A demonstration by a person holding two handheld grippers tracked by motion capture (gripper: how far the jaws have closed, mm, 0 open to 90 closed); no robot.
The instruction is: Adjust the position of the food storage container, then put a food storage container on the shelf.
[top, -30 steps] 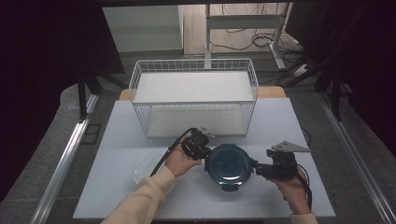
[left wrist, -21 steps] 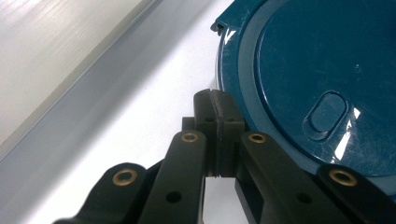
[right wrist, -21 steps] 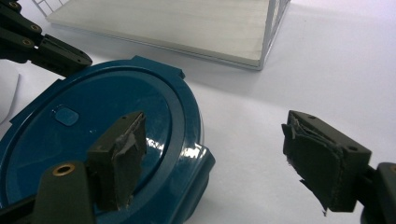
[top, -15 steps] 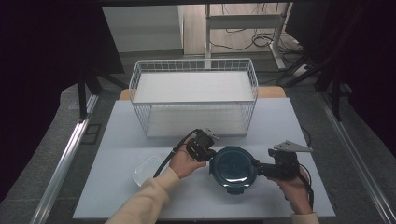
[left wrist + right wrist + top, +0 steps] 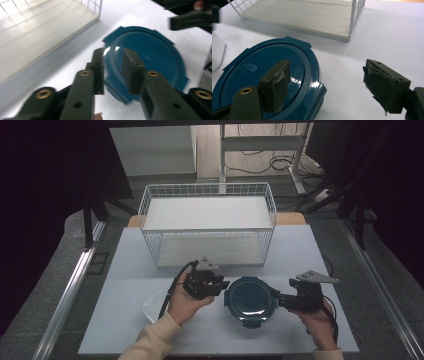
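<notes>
A round dark-blue lidded container [image 5: 250,300] sits on the white table, in front of the wire basket. My left gripper [image 5: 222,285] is at its left rim and open. In the left gripper view the jaws stand a little apart, with the lid's edge [image 5: 112,75] seen through the gap of the left gripper [image 5: 113,53]. My right gripper [image 5: 277,300] is at the container's right side, open wide. In the right gripper view one jaw of the right gripper [image 5: 328,63] hangs over the lid [image 5: 257,72], the other over bare table, and a lid clip [image 5: 318,93] lies between them.
A white wire basket [image 5: 207,230] with a pale board inside stands behind the container, about a hand's width away. A clear plastic tub [image 5: 152,304] lies left of my left hand. The table [image 5: 300,255] has free room at the right and front left.
The blue container has shifted slightly to the right. My left gripper has settled a little lower against its left rim. The right gripper has hardly moved.
</notes>
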